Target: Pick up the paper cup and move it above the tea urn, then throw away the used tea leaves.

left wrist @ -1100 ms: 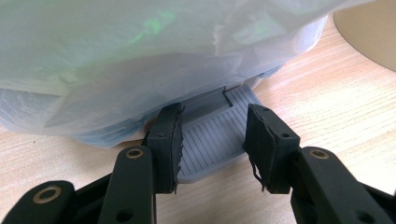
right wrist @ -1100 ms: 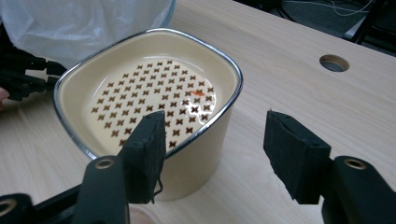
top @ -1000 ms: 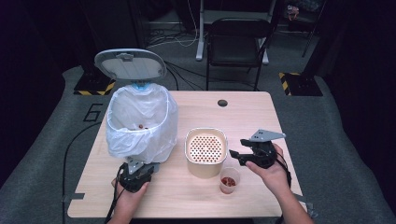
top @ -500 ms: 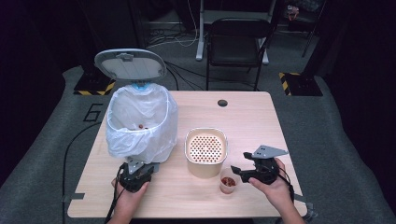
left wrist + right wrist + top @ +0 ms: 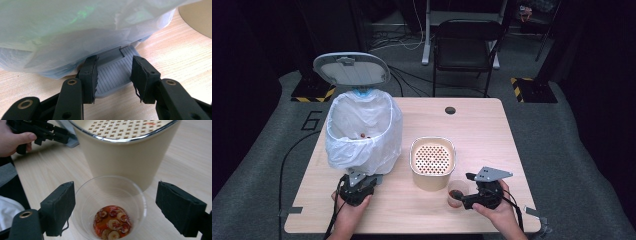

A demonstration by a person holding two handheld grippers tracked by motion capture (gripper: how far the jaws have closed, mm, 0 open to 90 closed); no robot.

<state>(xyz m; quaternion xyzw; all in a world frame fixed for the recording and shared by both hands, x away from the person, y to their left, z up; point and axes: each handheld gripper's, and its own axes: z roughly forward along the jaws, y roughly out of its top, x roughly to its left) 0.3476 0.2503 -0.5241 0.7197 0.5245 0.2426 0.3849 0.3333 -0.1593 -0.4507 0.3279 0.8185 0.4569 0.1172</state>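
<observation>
A clear plastic cup (image 5: pixel 110 202) with red liquid and sliced pieces (image 5: pixel 112 226) at its bottom stands in front of a cream container with a perforated top (image 5: pixel 125 152). My right gripper (image 5: pixel 116 192) is open, one jaw on each side of the cup without touching it. The high view shows the cup (image 5: pixel 455 194) just left of that gripper (image 5: pixel 467 190). My left gripper (image 5: pixel 115 60) is open over the grey ribbed pedal (image 5: pixel 112 75) of a bin lined with a white bag (image 5: pixel 362 132). In the high view the left gripper (image 5: pixel 357 187) sits at the bin's base.
The bin's lid (image 5: pixel 351 69) stands open at the back left. The cream container (image 5: pixel 432 162) is mid-table, close behind the cup. A round cable hole (image 5: pixel 450 110) lies at the table's far side. A black chair (image 5: pixel 464 47) stands beyond the table.
My right gripper has come down and toward the front edge, from beside the cream container to the cup, its jaws now either side of it. The left gripper has stayed put.
</observation>
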